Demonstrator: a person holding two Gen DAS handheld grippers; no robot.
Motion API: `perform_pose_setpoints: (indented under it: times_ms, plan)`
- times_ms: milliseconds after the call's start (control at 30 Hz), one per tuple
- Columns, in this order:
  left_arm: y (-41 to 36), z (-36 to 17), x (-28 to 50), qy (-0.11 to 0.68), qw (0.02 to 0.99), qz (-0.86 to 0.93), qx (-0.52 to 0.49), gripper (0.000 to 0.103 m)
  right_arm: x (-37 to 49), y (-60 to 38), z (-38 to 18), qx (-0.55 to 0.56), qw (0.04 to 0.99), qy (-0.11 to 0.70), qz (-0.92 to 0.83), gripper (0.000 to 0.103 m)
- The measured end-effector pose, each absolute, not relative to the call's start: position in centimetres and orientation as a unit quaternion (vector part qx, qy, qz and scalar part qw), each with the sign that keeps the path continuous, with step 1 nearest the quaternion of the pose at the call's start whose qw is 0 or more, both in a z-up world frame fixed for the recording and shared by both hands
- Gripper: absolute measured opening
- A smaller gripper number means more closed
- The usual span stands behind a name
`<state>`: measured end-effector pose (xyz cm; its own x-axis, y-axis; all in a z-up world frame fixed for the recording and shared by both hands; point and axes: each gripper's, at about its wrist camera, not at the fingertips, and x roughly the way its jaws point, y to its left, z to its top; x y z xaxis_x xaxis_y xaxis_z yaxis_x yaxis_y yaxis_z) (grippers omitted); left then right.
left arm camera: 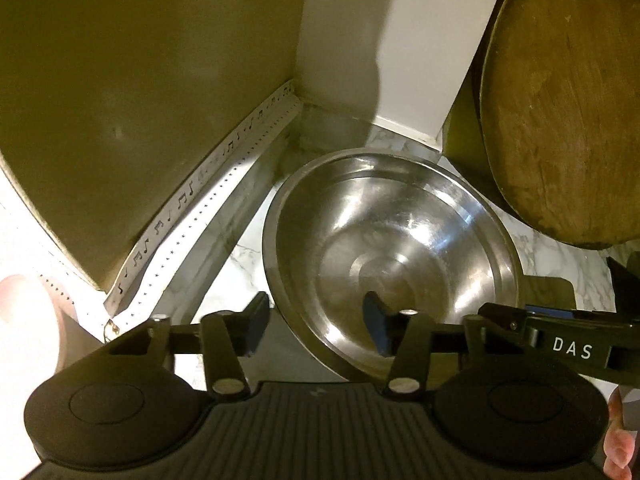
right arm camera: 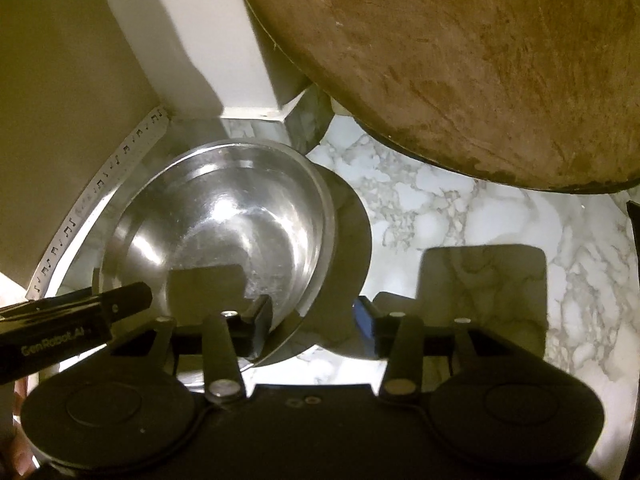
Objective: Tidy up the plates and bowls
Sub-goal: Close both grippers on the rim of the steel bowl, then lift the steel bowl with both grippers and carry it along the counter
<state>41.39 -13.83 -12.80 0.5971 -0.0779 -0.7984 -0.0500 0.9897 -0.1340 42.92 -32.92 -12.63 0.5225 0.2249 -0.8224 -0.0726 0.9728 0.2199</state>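
Right, both tongs are down at the steel bowl [left arm camera: 394, 256] now, one on each side of its near rim. My left tongs [left arm camera: 316, 326] straddle the rim's near left part: one finger outside on the counter side, the other inside the bowl. They stand half closed, and I can't see the pads pressing on the metal, so I call that a straddle, not a grip. My right tongs [right arm camera: 310, 326] do the same on the other side, inner finger dipping into the bowl, outer finger over the marble counter [right arm camera: 460, 200], also half closed with a clear gap to the rim. No hold there yet, as I read it.

Just past the fingers the bowl sits upright and empty on the counter, tucked toward the corner. Left of it and beyond, a strip of tape with music notes [left arm camera: 192, 192] runs along the foot of the wall. Straight ahead of the bowl stands a white post [right arm camera: 224, 64]. Off to the right and further back, a big round wooden board [right arm camera: 460, 64] leans up, well apart from the bowl.

Progress, I'd judge: early. The bowl hasn't been lifted, no plates show, and no stack or shelf is visible. Closing on the rim and carrying it off remain.
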Motion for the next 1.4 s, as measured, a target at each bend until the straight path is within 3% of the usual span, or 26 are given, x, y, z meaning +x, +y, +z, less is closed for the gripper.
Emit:
perform_pose_setpoints:
  times_ms: [267,433,1400]
  plan:
    - [-13.6,-13.2,41.7,0.466,0.879,-0.006,-0.098,0.031,42.7,-32.4,-12.4,0.084,0.870,0.477,0.091,0.021]
    - [-12.9,-13.4,41.5,0.475,0.871,-0.002,-0.125,0.020,42.2,-32.4,-12.4,0.088,0.872,0.473,0.083,0.021]
    - [-12.5,-10.3,31.6,0.464,0.877,-0.030,-0.123,0.019,30.9,-32.6,-8.8,0.088,0.891,0.437,0.084,0.020]
